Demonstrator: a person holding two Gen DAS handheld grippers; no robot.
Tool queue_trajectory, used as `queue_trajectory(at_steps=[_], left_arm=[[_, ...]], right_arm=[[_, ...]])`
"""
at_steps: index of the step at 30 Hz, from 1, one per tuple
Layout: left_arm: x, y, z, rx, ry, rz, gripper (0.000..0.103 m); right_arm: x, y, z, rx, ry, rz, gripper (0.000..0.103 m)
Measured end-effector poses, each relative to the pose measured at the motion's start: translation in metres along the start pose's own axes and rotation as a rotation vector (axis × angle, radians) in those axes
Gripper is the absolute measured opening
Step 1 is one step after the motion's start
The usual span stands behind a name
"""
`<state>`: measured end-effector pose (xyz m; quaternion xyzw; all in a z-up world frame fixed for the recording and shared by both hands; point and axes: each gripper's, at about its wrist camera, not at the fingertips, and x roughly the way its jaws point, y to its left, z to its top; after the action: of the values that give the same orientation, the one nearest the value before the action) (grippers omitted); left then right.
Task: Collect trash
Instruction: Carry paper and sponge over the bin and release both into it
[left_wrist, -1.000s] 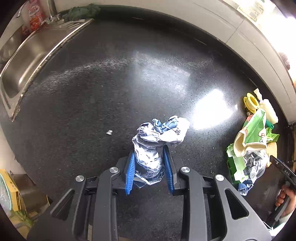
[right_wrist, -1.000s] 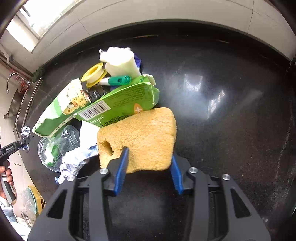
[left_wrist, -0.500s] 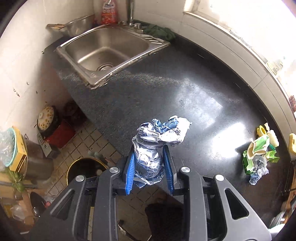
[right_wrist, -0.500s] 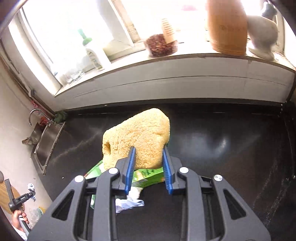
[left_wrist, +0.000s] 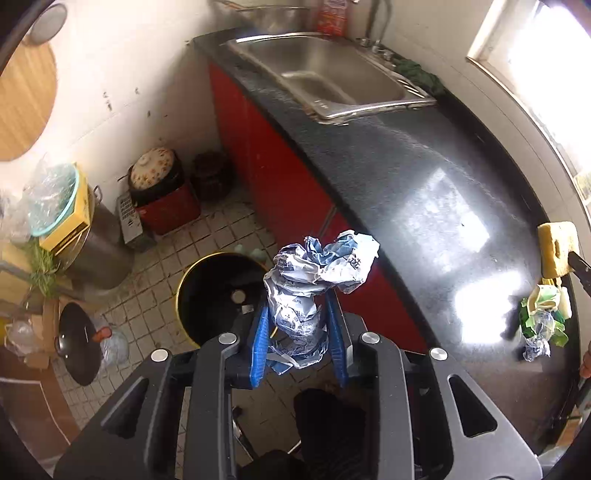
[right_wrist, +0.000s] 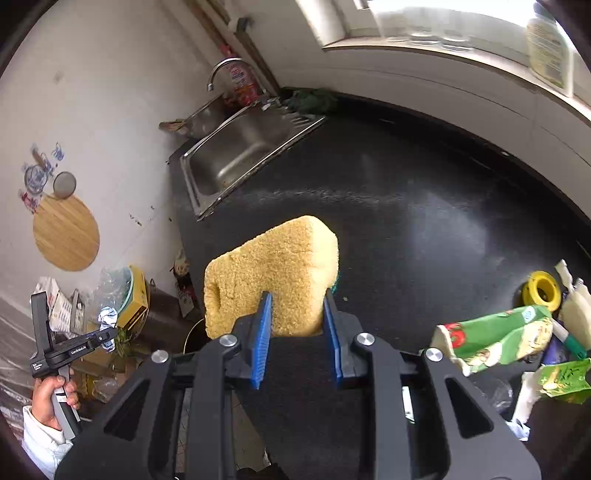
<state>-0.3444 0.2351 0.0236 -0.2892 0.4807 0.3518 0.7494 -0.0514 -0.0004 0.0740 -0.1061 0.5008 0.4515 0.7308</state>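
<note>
Left wrist cam: the left gripper (left_wrist: 299, 332) has its blue jaws squeezed in on a crumpled wad of blue-and-white paper (left_wrist: 314, 288), pinched around the lower half while the top bunches out above the fingertips. The jaws are only as far apart as the wad is thick. The paper hangs in the air past the edge of the black countertop (left_wrist: 424, 177), over the tiled floor, and a round black bin with a yellow rim (left_wrist: 210, 291) sits on the floor just to the left of it and below. Further back there's the steel sink (left_wrist: 332, 77) set into the counter. Way off on the right, the yellow sponge (left_wrist: 556, 249) shows up held in the air, with a small heap of green cartons and wrappers (left_wrist: 541, 317) on the counter under it.

Right wrist cam: the right gripper (right_wrist: 297, 332) is clamped on that yellow sponge (right_wrist: 273, 269), jaws pressing into its lower edge, so they're partway closed with the sponge filling the gap. The sponge is lifted off the counter, near the counter's left end. To the right, the trash heap lies on the counter: a green carton (right_wrist: 495, 338), a yellow tape roll (right_wrist: 541, 290), some white bits beside them. Down at the far left, the left gripper (right_wrist: 105, 334) is visible with the paper wad (right_wrist: 108, 317) in its tip, person's hand (right_wrist: 51, 391) on the handle.
</note>
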Motion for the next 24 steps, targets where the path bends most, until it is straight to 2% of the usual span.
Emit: queue_trajectory(at_steps=[6,10,14,15,17,24], left_arm=[[-0.011,0.058,-0.036,-0.142,0.014,0.053,0.028],[0.003,0.083,-0.056,-0.202,0.054,0.082,0.028],[0.039,0.104,-0.071,-0.268,0.101,0.056,0.028],[0.051,0.108,-0.074,-0.282,0.114,0.046,0.028],[0.081,0.117,-0.078,-0.291,0.144,0.026,0.028],[0.179,0.146,-0.086,-0.336,0.213,-0.032,0.028]], right_arm=[[0.099,0.096,0.004,-0.16,0.158,0.085,0.027],[0.168,0.156,-0.016,-0.259,0.265,0.117,0.027],[0.224,0.2,-0.034,-0.354,0.361,0.131,0.027],[0.228,0.205,-0.045,-0.378,0.378,0.131,0.027],[0.259,0.217,-0.052,-0.405,0.413,0.125,0.027],[0.356,0.224,-0.081,-0.44,0.525,0.075,0.027]])
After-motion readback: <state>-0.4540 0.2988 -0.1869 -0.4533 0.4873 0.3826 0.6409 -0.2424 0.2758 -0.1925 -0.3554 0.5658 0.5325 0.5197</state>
